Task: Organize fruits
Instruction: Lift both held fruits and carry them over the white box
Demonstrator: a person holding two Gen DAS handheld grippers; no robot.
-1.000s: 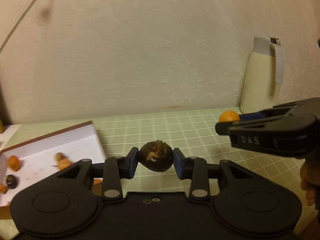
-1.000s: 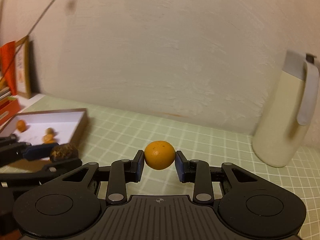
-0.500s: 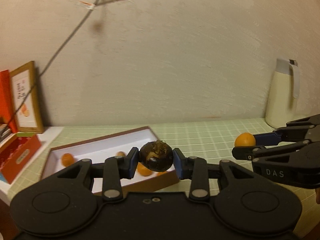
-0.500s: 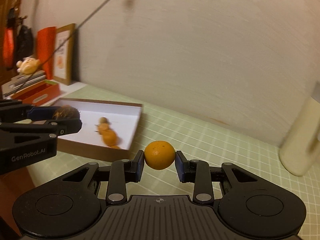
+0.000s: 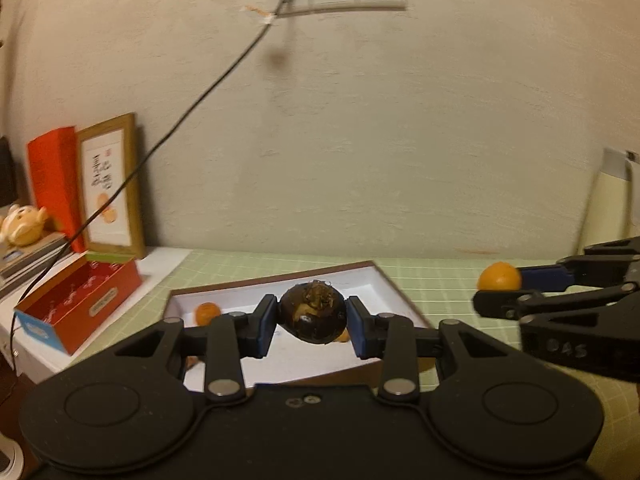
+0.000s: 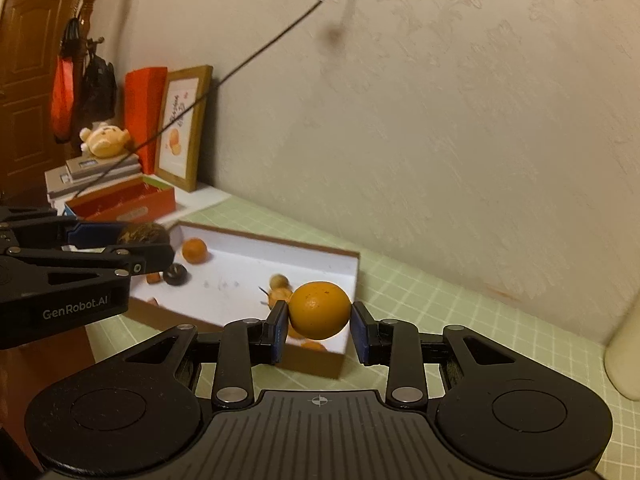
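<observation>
My left gripper [image 5: 312, 320] is shut on a dark brown round fruit [image 5: 313, 314] and holds it in the air in front of the shallow white box [image 5: 384, 280]. My right gripper [image 6: 319, 320] is shut on a small orange fruit [image 6: 319, 310], in the air by the box's near right corner [image 6: 348, 276]. The box holds several small orange fruits [image 6: 195, 250] and a dark fruit [image 6: 176, 274]. The left gripper shows at the left of the right wrist view [image 6: 144, 248]. The right gripper shows at the right of the left wrist view [image 5: 500, 288].
A red open box [image 5: 80, 300], a framed picture [image 5: 110, 184], a red carton and a plush toy [image 6: 105, 142] on stacked books stand left of the white box. A cream jug [image 5: 614, 208] stands at the right. A black cable [image 5: 180, 120] hangs from a wall socket.
Both grippers have swung left with their fruits still held. The white box has come closer and sits straight ahead, and the jug has slid to the right edge.
</observation>
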